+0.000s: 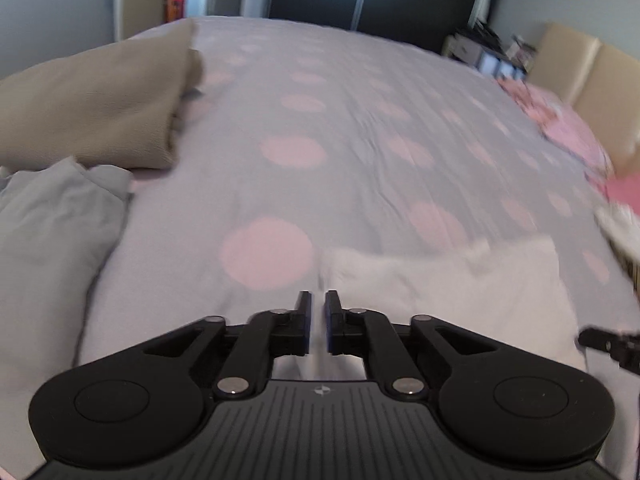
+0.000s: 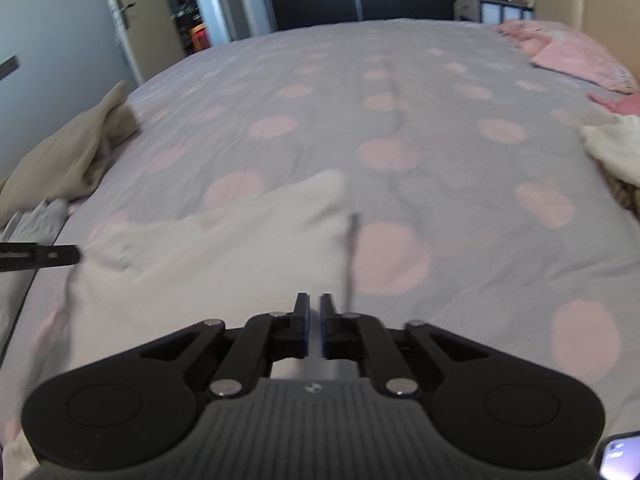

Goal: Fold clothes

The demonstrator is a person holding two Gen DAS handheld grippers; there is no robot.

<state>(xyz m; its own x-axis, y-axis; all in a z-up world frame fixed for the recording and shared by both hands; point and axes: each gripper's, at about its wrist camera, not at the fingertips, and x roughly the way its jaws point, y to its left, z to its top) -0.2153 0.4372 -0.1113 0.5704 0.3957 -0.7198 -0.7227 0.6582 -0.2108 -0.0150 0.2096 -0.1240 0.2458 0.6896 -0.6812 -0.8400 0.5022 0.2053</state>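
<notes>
A white garment [image 1: 448,292] lies on the bed; it also shows in the right wrist view [image 2: 208,264]. My left gripper [image 1: 319,300] is shut on the garment's near left edge, with white cloth between the jaws. My right gripper [image 2: 314,304] is shut on the garment's near right edge. The right gripper's tip [image 1: 600,340] shows at the right edge of the left wrist view. The left gripper's tip [image 2: 60,256] shows at the left in the right wrist view.
The bed cover [image 1: 360,120] is lilac with pink dots. A folded beige garment [image 1: 88,108] and a pale blue garment [image 1: 48,232] lie at the left. Pink pillows [image 2: 572,56] and a white cloth heap [image 2: 616,152] lie at the right. A phone [image 2: 620,456] is at bottom right.
</notes>
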